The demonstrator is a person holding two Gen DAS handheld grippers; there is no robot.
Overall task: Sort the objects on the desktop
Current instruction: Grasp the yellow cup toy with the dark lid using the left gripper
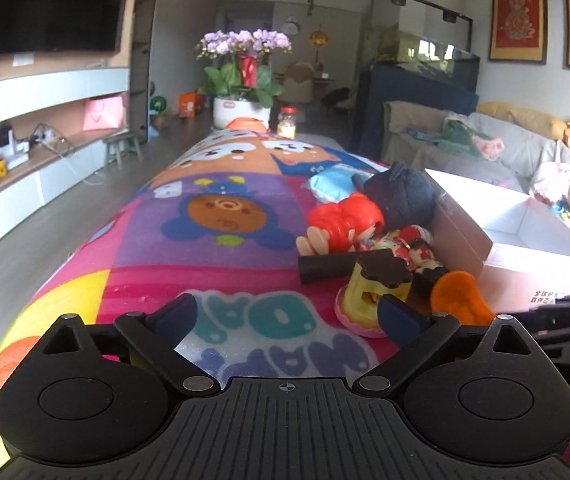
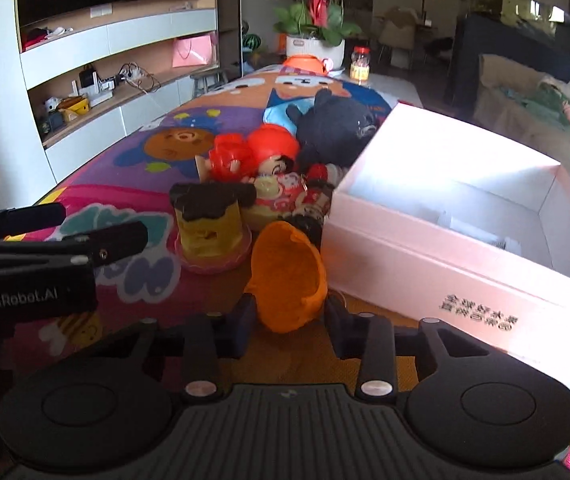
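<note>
A heap of toys lies on the cartoon-print tablecloth point(image 1: 221, 240) beside an open pink-white box point(image 2: 425, 248). It holds a yellow cake toy with a brown top point(image 2: 209, 232) point(image 1: 369, 296), a red-haired doll point(image 2: 257, 152) point(image 1: 345, 220), a dark plush point(image 2: 337, 128) point(image 1: 401, 196) and a black cylinder point(image 1: 325, 268). My right gripper point(image 2: 289, 320) is shut on an orange felt toy point(image 2: 289, 276) point(image 1: 457, 292) in front of the box's near wall. My left gripper point(image 1: 287, 316) point(image 2: 105, 224) stands open over bare cloth left of the heap, its right finger next to the cake toy.
At the table's far end stand a potted orchid point(image 1: 245, 76), a jar point(image 1: 287, 120) and an orange bowl point(image 2: 305, 64). A sofa with cushions and a plush point(image 1: 525, 148) runs along the right. Shelving and a TV point(image 1: 45, 8) line the left wall.
</note>
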